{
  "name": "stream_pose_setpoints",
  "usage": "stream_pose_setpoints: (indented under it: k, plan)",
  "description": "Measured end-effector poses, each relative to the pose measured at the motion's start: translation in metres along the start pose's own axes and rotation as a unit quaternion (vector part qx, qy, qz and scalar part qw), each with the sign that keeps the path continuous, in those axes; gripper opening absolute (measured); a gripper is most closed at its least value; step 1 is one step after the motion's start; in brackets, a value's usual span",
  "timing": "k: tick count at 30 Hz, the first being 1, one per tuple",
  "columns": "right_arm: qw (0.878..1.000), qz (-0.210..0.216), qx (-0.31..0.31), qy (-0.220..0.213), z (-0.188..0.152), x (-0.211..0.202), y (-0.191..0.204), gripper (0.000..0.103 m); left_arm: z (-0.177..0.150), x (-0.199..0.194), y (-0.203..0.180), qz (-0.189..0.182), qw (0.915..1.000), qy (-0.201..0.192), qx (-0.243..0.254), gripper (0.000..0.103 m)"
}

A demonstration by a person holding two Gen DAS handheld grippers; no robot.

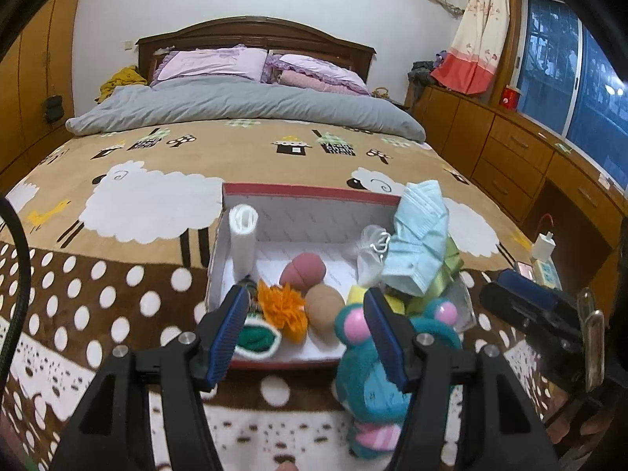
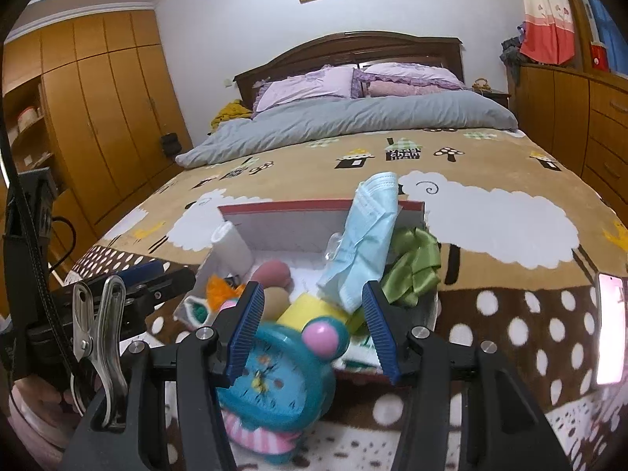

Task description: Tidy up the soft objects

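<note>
A red-rimmed white box [image 1: 306, 190] [image 2: 274, 212] sits on the bed blanket. Inside lie a pink sponge [image 1: 302, 271], a tan sponge [image 1: 324, 310], an orange pompom [image 1: 282, 310], a white roll [image 1: 242, 235], a blue face mask [image 1: 420, 243] [image 2: 365, 235], a green ribbon [image 2: 414, 263] and a yellow item [image 2: 310, 312]. A teal plush mouse [image 1: 369, 388] [image 2: 274, 384] lies blurred just in front of the box. My left gripper [image 1: 306, 333] is open over the box's near edge. My right gripper [image 2: 312, 331] is open above the plush, apart from it.
The bed carries a sheep-patterned blanket [image 1: 157, 212], a grey duvet [image 1: 243, 106] and pillows. Wooden drawers [image 1: 510, 145] run along the right, a wardrobe [image 2: 98, 110] on the left. A phone [image 2: 610, 329] lies on the blanket to the right.
</note>
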State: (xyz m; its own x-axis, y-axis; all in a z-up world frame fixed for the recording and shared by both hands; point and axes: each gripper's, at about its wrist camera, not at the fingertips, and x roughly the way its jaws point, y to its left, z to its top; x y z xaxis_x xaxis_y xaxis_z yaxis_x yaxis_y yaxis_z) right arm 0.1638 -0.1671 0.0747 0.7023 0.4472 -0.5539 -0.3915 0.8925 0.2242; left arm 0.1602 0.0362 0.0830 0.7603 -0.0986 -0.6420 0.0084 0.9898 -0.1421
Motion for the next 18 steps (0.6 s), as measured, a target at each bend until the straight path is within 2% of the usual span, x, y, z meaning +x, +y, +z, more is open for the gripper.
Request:
stream_pose_setpoints:
  k: [9, 18]
  plan:
    - [1.000, -0.005, -0.003, 0.000, -0.029, -0.026, 0.017, 0.053, -0.032, -0.023, 0.000, 0.011, 0.9999, 0.005, -0.007, 0.065]
    - [0.999, -0.036, -0.016, 0.002, -0.069, -0.043, 0.034, 0.053, -0.073, -0.040, -0.001, 0.017, 0.9997, 0.016, -0.002, 0.065]
